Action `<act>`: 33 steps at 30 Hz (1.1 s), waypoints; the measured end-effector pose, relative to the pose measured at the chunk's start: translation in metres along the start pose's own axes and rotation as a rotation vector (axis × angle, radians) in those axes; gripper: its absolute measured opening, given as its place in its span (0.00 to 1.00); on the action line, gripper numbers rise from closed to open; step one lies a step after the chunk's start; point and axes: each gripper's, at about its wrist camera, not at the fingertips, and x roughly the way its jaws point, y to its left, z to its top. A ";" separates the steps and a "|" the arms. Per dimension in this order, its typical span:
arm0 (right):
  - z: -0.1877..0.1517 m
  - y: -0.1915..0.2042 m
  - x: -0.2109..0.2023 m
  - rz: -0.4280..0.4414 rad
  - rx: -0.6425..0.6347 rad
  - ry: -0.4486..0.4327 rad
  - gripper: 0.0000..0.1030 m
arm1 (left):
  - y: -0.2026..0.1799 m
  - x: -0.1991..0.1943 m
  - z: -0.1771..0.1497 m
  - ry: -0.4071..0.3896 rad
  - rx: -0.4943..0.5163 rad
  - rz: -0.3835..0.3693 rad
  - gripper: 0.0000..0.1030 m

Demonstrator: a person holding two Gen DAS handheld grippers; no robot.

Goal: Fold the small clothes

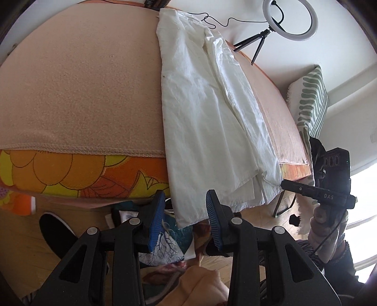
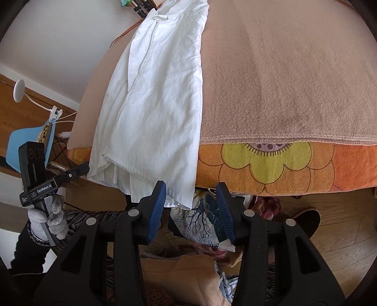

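white garment (image 1: 212, 113), a thin, creased woven cloth folded lengthwise into a long strip, lies along the pink fleece blanket (image 1: 77, 89) with its near hem hanging over the blanket's stitched edge, probably so that the hem can be reached from the front. nearest the garment's hanging hem, the left gripper (image 1: 185, 219) stands with its blue ribbed pads wide apart and empty, the hem's lowest corner just between and above them. the right gripper (image 2: 192, 209) is likewise spread wide and holds nothing; the hem's corner drops beside its left pad. both sit low, below the hem, a placing that suggests a readiness to pinch the two near corners. under the hem, loose patterned clothes (image 2: 202, 223) lie heaped on the wooden floor (image 2: 341, 235). beneath the blanket's overlocked edge, a flowered orange cover (image 2: 271, 164) shows, soft and padded. beyond the garment's far end stand a ring light (image 1: 289, 20) on a small black tripod and, right of the garment, a green striped cushion (image 1: 311, 98).
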 end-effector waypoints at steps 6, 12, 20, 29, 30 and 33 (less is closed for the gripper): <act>0.003 -0.002 0.001 0.050 -0.012 0.014 0.48 | -0.004 0.006 -0.003 0.021 -0.016 -0.033 0.33; 0.000 0.005 0.010 0.086 -0.011 0.052 0.48 | -0.001 0.009 -0.005 0.027 -0.041 -0.057 0.29; -0.002 0.004 0.032 0.163 0.024 0.097 0.21 | 0.003 0.009 -0.005 0.027 -0.038 -0.053 0.10; 0.006 0.018 0.007 0.278 -0.001 0.016 0.07 | -0.008 -0.018 -0.001 -0.045 -0.015 -0.117 0.05; 0.008 0.020 0.003 0.284 -0.004 0.004 0.07 | -0.012 -0.021 0.002 -0.054 -0.010 -0.127 0.05; 0.017 0.022 -0.007 0.312 -0.006 -0.022 0.07 | -0.020 -0.031 0.012 -0.083 -0.004 -0.155 0.05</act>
